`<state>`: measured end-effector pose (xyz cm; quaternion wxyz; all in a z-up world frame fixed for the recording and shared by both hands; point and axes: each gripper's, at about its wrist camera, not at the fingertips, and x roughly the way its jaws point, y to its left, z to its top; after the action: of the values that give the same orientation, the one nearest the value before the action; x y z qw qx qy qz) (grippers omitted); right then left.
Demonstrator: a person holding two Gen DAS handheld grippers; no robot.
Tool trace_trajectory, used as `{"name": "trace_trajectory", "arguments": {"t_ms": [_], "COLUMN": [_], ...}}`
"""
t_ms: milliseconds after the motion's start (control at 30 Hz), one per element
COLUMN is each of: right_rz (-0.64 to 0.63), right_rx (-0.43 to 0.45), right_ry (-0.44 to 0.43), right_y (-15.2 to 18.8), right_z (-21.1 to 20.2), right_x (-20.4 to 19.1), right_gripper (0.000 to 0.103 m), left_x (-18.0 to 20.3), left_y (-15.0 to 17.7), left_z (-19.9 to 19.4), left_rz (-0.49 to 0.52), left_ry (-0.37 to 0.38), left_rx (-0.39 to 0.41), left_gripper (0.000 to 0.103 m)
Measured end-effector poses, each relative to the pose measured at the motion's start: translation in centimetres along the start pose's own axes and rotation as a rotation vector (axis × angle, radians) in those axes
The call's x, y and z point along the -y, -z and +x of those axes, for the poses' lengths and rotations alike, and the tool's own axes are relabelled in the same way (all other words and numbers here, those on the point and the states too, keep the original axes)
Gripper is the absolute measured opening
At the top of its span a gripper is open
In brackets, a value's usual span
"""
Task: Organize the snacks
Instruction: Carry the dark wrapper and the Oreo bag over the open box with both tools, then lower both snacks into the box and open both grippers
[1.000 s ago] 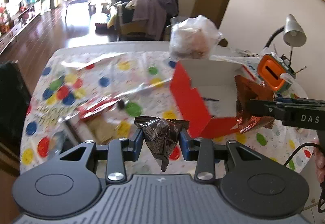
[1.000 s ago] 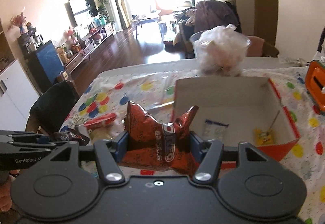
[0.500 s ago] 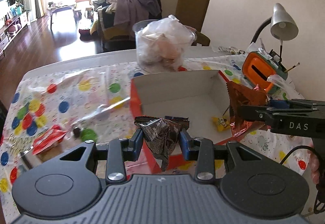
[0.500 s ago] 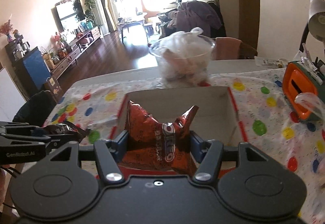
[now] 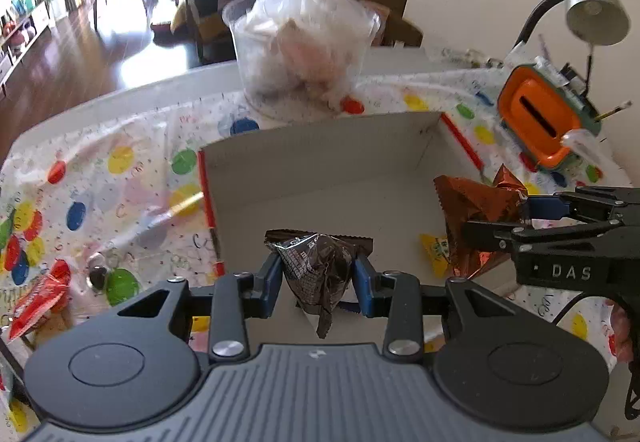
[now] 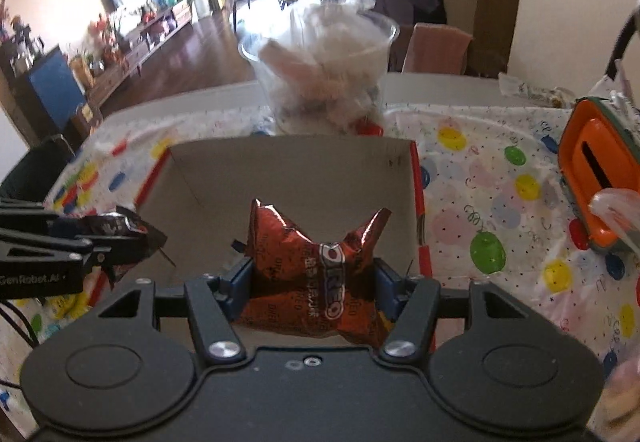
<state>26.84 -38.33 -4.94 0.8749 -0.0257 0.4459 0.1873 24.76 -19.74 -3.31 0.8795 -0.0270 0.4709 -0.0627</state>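
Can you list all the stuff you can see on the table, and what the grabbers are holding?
Cardboard box: one, red outside, pale inside, open, mid-table.
Yellow packet: one, inside the box.
Dark snack packet: one, brown-black, held over the box.
Oreo packet: one, red-brown, held over the box.
Clear tub: one, holding a plastic bag, behind the box.
Red packet: one, table's left edge.
Orange container: one, right side.
Desk lamp: one, silver, far right.
Tablecloth: one, white with coloured dots.
Left gripper: jaws clamp the dark snack packet.
Right gripper: jaws clamp the Oreo packet.
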Motion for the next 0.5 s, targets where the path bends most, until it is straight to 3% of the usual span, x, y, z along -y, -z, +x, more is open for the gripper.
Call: {"name": "trace_trajectory", "arguments": {"t_ms": [500], "right_rz": [-0.128], "right_rx": [-0.190], "right_ry": [-0.051], "right_y": [-2.3], "right_z": [7.6], "right_x": [0.4], "right_gripper": [0.061], "left_x": [0.6], "left_y": [-2.7], "left_z": [6.7], "left_rz": [-0.029], "left_ry": [-0.027], "left_rx": [-0.165], "left_gripper": [0.037]}}
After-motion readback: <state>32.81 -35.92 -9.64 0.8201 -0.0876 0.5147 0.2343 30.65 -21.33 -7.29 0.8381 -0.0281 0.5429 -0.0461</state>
